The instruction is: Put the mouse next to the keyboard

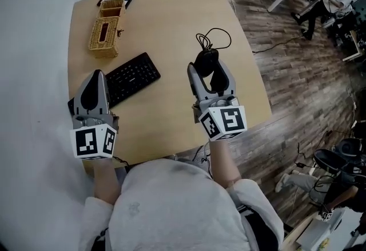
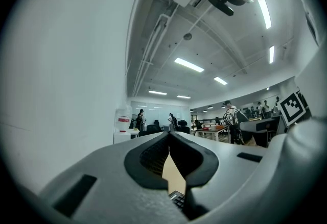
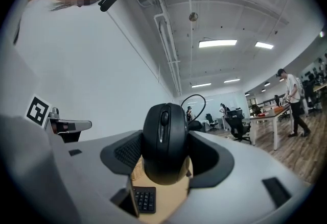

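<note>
Right gripper point(image 1: 209, 71): jaws clamped on the black corded mouse point(image 1: 206, 62), one jaw on each side and the wheel end pointing away from the person. The mouse sits over the light wooden round-cornered table point(image 1: 171, 21), at 3 o'clock from the black flat keyboard point(image 1: 132, 77) and well apart from it. I can't tell whether it's touching the surface. Its thin black cable point(image 1: 215, 38) loops on the tabletop at 12 o'clock from the mouse.

Left gripper point(image 1: 98, 74): jaws closed tip to tip, nothing between them. It hangs over the keyboard's near-left end, and key rows show through the gap below the tips in the left gripper view.

The keyboard lies diagonally, with its far end towards 2 o'clock. A woven wicker tissue box point(image 1: 104, 31) is at 11 o'clock from the keyboard, near the table's left edge.
</note>
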